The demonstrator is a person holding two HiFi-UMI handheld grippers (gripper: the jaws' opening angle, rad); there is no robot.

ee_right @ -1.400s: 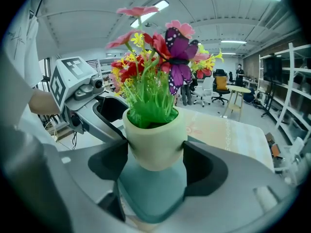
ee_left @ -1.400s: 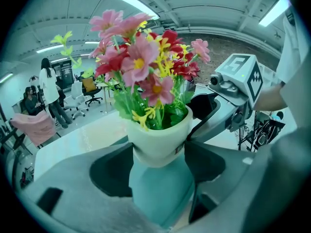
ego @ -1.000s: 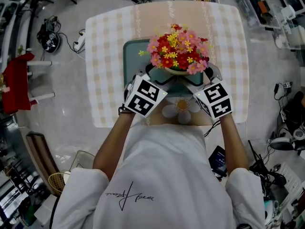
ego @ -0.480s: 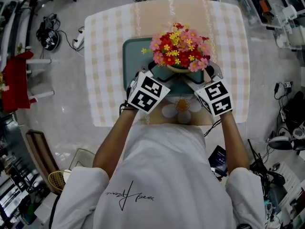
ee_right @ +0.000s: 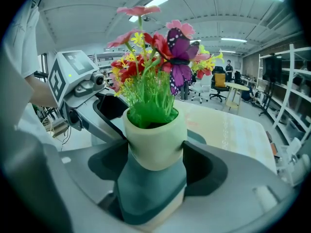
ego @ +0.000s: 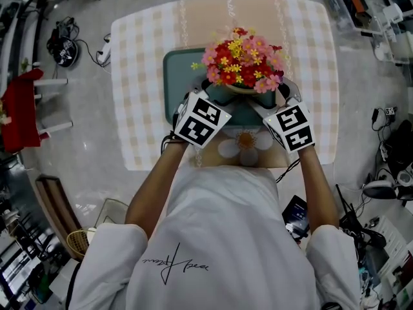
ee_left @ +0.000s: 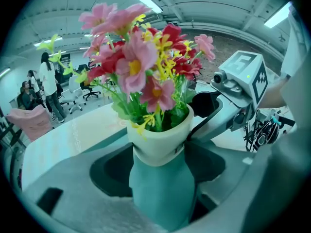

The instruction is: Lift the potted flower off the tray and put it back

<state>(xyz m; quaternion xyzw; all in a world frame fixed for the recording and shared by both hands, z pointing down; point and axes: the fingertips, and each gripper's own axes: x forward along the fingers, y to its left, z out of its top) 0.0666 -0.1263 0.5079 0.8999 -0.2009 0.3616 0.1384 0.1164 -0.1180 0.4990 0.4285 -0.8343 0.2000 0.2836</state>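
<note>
The potted flower point(ego: 242, 60) is a bunch of red, pink and yellow blooms in a cream and teal pot point(ee_left: 160, 149). In the head view it sits over the near part of the teal tray point(ego: 175, 66). My left gripper point(ego: 210, 94) and right gripper point(ego: 279, 94) clasp the pot from either side, both shut on it below the cream rim. In the left gripper view the dark jaws hug the pot, with the right gripper point(ee_left: 233, 89) behind it. The right gripper view shows the same pot point(ee_right: 154, 144) with a purple butterfly point(ee_right: 179, 50) among the flowers. The pot's base is hidden.
The tray lies on a checked tablecloth point(ego: 139, 108). A white flower-shaped mat point(ego: 246, 146) sits near the table's front edge. Cables and gear lie on the floor at left point(ego: 64, 44) and right point(ego: 387, 121). People and chairs stand far off point(ee_left: 48, 86).
Both grippers and the pot have shifted slightly farther from me over the tray. The grip on the pot looks unchanged.
</note>
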